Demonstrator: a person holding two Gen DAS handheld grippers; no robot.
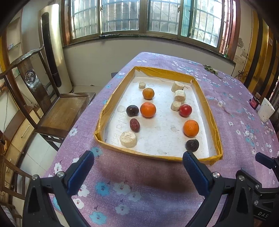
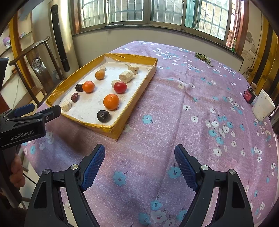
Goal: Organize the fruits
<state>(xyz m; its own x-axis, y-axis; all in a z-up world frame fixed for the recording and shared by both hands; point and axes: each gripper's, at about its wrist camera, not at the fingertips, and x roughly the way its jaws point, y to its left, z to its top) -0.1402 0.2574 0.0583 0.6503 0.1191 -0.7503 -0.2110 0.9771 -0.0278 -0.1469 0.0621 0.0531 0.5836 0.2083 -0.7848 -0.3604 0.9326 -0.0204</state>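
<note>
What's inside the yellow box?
Inside the yellow box: three oranges, a red tomato, two dark round fruits, a red date and five pale chunks. The near wall hides a strip of floor.

A lived-in home room: floral tablecloth, carved wooden chair, barred windows.

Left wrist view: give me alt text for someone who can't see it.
An open left gripper hovers over a purple floral tablecloth before a yellow-rimmed tray. The tray holds three oranges, a red tomato, dark fruits and pale foam chunks.
</note>
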